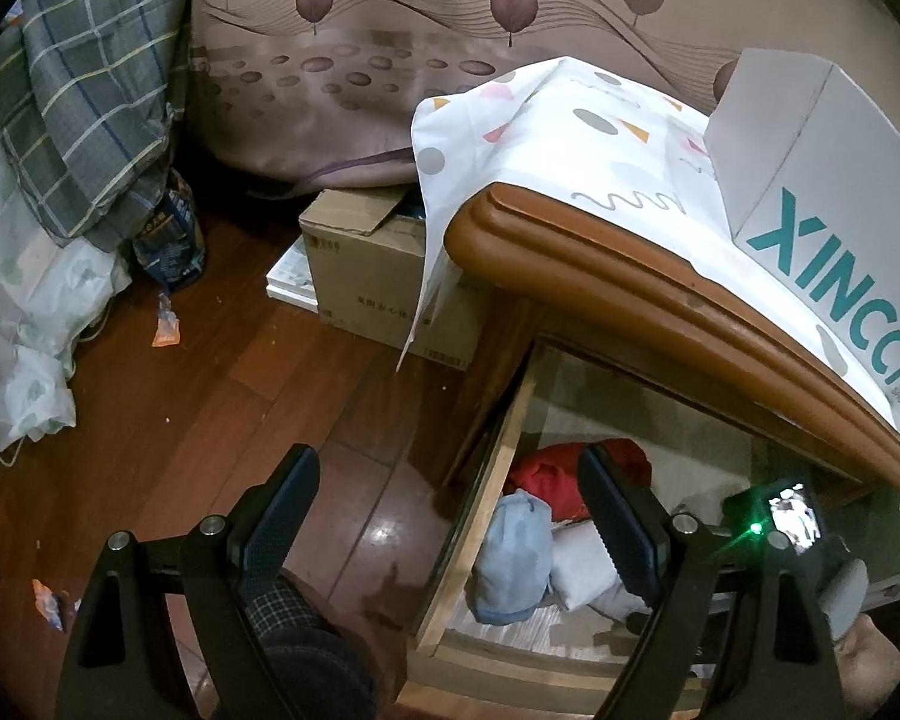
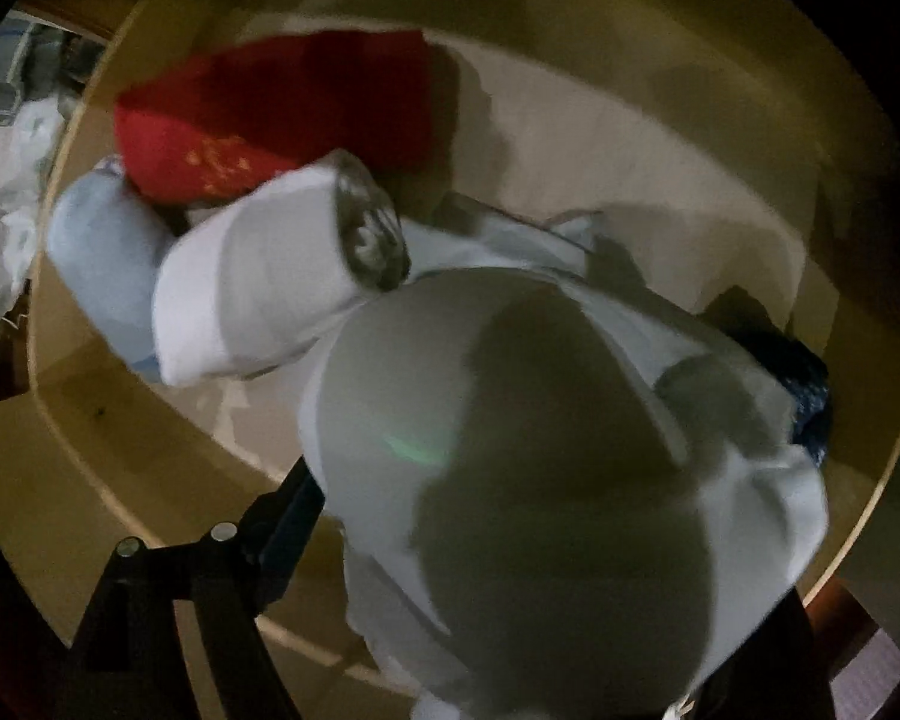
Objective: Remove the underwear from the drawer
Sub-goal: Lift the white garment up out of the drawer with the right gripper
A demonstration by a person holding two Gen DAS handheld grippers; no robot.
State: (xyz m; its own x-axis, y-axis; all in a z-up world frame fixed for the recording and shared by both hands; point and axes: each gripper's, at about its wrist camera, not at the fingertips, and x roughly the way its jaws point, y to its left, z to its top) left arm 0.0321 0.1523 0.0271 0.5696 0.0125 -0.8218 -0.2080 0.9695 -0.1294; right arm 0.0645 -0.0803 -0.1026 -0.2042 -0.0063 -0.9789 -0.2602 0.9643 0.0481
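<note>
The left gripper (image 1: 450, 516) hangs with its jaws spread wide and nothing between them, its near finger over bare wooden floor (image 1: 222, 396) at lower left of the frame, its far finger (image 1: 618, 528) over the open drawer (image 1: 480, 516). The right gripper (image 2: 510, 540) points steeply down into the drawer; only its left finger (image 2: 282, 534) shows, the other hidden behind a pale folded garment (image 2: 510, 450) that fills the lower centre, so I cannot tell whether the pads press on it. Beyond it lie a white roll (image 2: 252, 294), a light blue roll (image 2: 102, 264) against the drawer's left wall and a red piece (image 2: 270, 114) at the upper left; the back right corner is bare. In the left wrist view the tabletop edge (image 1: 630, 276) overhangs the drawer at the right.
</note>
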